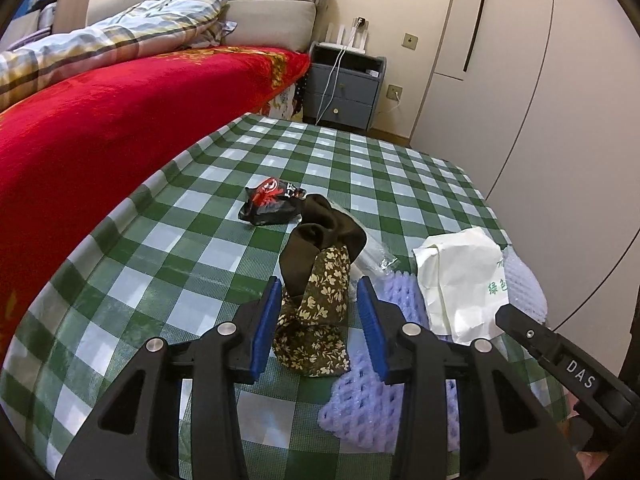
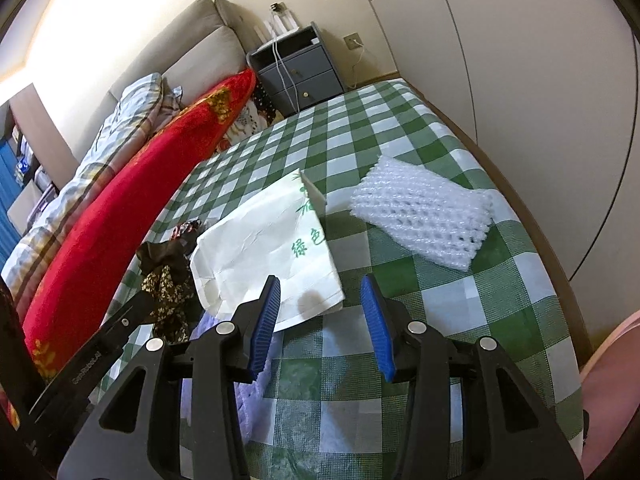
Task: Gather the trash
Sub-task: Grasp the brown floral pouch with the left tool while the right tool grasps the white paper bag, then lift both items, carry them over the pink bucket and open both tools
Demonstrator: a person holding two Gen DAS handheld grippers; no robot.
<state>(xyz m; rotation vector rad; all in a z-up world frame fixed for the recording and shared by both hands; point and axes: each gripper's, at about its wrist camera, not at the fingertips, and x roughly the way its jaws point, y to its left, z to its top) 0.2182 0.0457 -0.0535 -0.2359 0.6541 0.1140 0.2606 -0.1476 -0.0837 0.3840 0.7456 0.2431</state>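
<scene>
At the bottom of the left wrist view we see the left gripper, its blue pads set moderately apart. Between them lies a brown floral cloth, and the pads do not press on it. The cloth rises toward mid-frame into a plain dark brown fold. Just above it, near the centre, sits a crumpled black and red snack wrapper on the green checked tablecloth. To the right of the cloth we find a clear plastic scrap, a lilac foam fruit net under the right pad, and a white paper bag with green lettering at the right. The other gripper's black finger enters at lower right. A red blanket fills the left, and a grey nightstand stands at the upper centre.

At the bottom of the right wrist view we see the right gripper, its pads likewise partly open and gripping nothing. The paper bag's near corner lies between and just beyond them. A white foam net rests to the right of centre, apart from the bag. The floral cloth is at left, beside the left gripper's finger.
</scene>
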